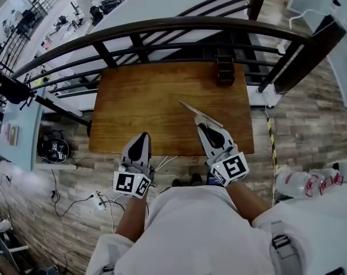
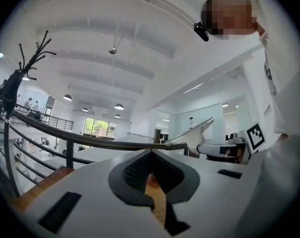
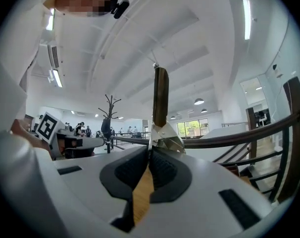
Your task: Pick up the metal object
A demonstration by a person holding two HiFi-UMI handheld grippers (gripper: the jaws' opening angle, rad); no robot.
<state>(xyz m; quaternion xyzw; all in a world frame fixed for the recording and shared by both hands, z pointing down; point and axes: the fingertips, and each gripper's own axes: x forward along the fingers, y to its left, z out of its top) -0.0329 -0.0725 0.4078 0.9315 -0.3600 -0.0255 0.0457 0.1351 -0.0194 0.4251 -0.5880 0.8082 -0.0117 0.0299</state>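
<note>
Right tool (image 1: pixel 203 122) clamps the metal object (image 1: pixel 197 111), which I hold raised over the surface (image 1: pixel 145 96) toward its front right corner, so the pick-up looks done; my left tool (image 1: pixel 142 137) is closed and empty.

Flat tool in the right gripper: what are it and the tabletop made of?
Flat silver tool: bare polished metal, by its bright reflective sheen; the brown stretch above may be reflection or coating. Brown rectangular tabletop: wood or veneer, visible grain, satin finish.

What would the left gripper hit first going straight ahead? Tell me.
Probably the dark railing beyond the wooden table; the left gripper points over the tabletop, though depth is unclear.
</note>
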